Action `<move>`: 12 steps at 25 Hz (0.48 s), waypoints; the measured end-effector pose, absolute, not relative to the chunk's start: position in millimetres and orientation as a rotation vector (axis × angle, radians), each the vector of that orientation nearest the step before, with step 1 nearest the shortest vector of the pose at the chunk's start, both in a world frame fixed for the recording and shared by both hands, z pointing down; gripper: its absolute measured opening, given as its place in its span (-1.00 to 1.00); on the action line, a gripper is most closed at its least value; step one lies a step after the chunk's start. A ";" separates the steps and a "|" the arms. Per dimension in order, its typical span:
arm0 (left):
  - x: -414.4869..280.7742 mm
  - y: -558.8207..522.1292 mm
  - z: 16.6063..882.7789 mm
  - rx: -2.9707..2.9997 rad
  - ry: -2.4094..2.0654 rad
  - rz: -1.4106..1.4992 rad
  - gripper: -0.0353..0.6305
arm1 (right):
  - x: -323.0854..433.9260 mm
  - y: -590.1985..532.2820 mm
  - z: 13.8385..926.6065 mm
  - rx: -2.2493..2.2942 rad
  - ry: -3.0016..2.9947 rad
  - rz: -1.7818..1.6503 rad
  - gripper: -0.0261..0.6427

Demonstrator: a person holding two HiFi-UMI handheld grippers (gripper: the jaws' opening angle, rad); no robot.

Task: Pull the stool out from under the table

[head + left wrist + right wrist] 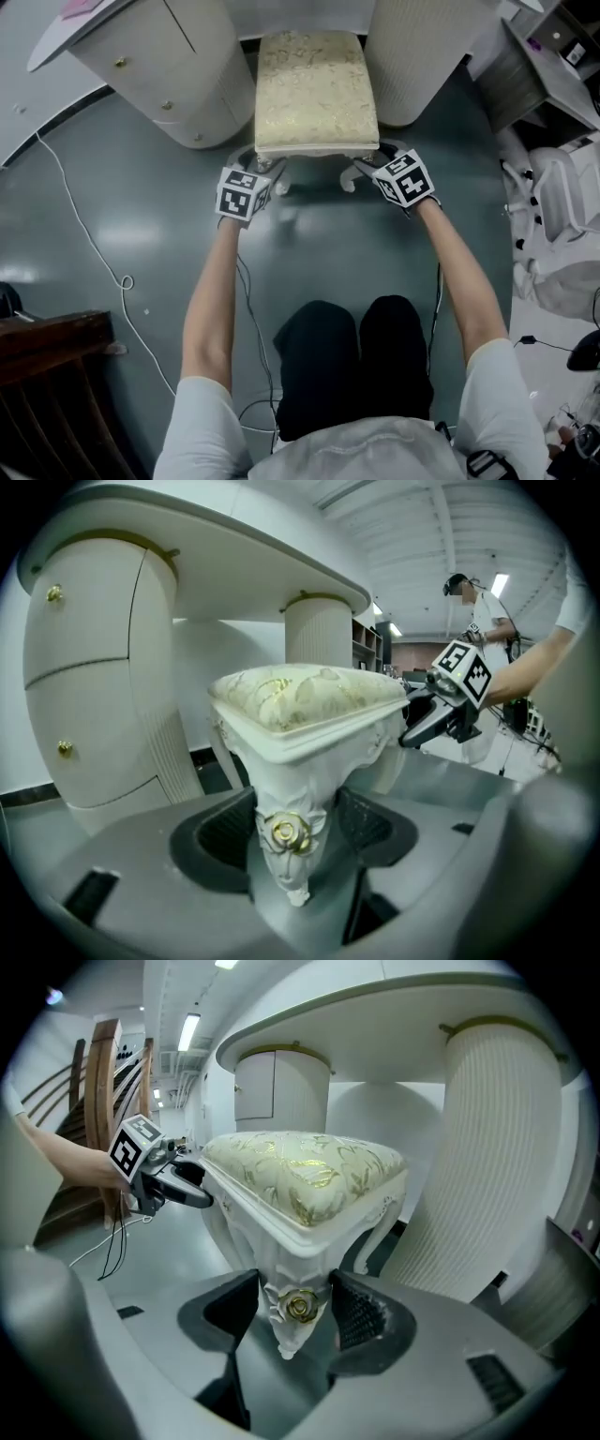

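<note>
The stool [317, 89], with a cream and gold cushion and white carved legs, stands on the grey floor between the table's two round pedestals [178, 66], its front end sticking out toward me. My left gripper [267, 173] is shut on the stool's front left leg [286, 789], both pads against the carved top just under the seat. My right gripper [368, 169] holds the front right leg [298, 1283] the same way, above the gold rosette. Each gripper also shows in the other's view: the right gripper [441, 714] and the left gripper [169, 1180].
The ribbed right pedestal [422, 56] stands close beside the stool. A dark wooden chair [56, 375] is at the lower left. A white cable [84, 234] runs over the floor. White equipment [562, 216] crowds the right side. A person [483, 621] stands far off.
</note>
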State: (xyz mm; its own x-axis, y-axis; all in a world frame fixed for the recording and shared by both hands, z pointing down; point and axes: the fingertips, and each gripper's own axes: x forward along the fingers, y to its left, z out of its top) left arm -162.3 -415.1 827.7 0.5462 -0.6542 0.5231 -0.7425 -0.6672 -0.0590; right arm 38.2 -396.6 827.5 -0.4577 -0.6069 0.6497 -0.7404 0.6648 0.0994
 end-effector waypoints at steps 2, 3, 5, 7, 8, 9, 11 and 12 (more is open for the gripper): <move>-161.1 -404.9 828.5 2.604 -1.181 0.794 -0.03 | 39.8 -384.3 827.6 1.036 -2.217 0.256 -0.16; -161.9 -399.8 829.2 2.603 -1.187 0.790 -0.03 | 39.2 -378.9 828.5 1.039 -2.227 0.247 -0.16; -161.2 -392.9 828.1 2.600 -1.223 0.761 -0.03 | 39.7 -373.2 828.2 1.054 -2.249 0.214 -0.16; -154.9 -383.8 827.3 2.604 -1.269 0.718 -0.03 | 45.4 -368.2 828.5 1.069 -2.259 0.165 -0.16; -151.2 -378.8 827.4 2.610 -1.289 0.696 -0.03 | 49.2 -365.6 829.1 1.075 -2.266 0.140 -0.16; -148.6 -374.8 827.3 2.615 -1.307 0.676 -0.03 | 52.0 -363.7 829.2 1.084 -2.278 0.123 -0.16; -147.3 -369.2 826.6 2.613 -1.338 0.650 -0.03 | 53.4 -361.3 828.6 1.106 -2.307 0.108 -0.16; -147.3 -366.3 826.2 2.609 -1.350 0.645 -0.03 | 53.1 -359.8 828.3 1.117 -2.315 0.100 -0.16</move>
